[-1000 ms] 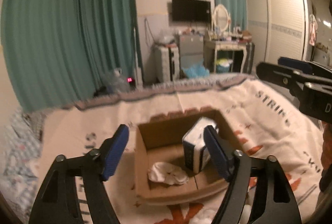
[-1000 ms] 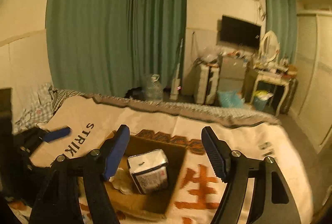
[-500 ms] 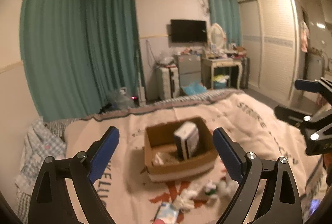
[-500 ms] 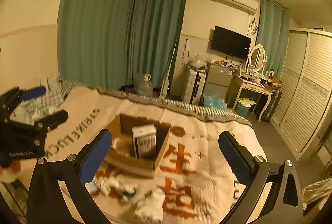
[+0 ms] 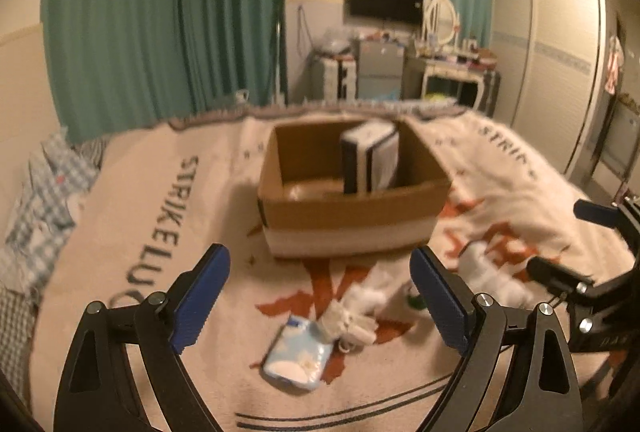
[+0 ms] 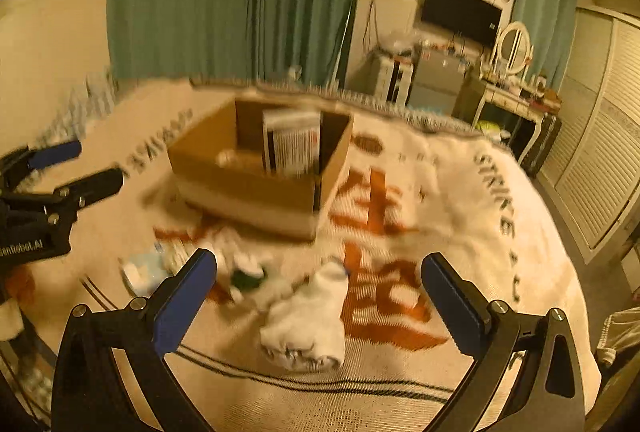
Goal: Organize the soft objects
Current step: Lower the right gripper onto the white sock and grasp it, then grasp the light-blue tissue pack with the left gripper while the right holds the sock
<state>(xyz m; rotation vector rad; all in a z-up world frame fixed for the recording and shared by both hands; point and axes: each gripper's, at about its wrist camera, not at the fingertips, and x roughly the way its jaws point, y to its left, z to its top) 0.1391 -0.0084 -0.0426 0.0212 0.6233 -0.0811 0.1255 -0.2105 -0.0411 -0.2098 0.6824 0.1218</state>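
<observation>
1. Soft objects are what I am sorting, and the nearest to my right tongs (image 6: 318, 296) is a crumpled white cloth bundle (image 6: 308, 320) lying on the cream blanket with rust-red and black lettering (image 6: 460, 191). It sits just ahead of my spread blue pads, which hold nothing. Its long axis runs away from me toward the box, fat end nearest me, narrow end pointing outward.

2. My left tongs (image 5: 320, 296) are spread wide and empty too. Between and just beyond their pads lies a flat pale-blue soft pack (image 5: 298, 356), long axis slanting up to the right, its far end touching a small heap of white rolled socks (image 5: 352, 316). Something dark green (image 5: 414, 300) sits beside that heap; it is too blurred to name.

3. Further out stands the open brown cardboard box with a white band round its base (image 5: 352, 216). Inside, a dark-blue and white rectangular packet (image 5: 370, 161) stands upright on end against the right side, and something pale lies on the floor of the box, blurred.

4. By my reckoning the job is partly done: a couple of items are boxed, while the bundle, the pack and the socks are left on the blanket.
</observation>
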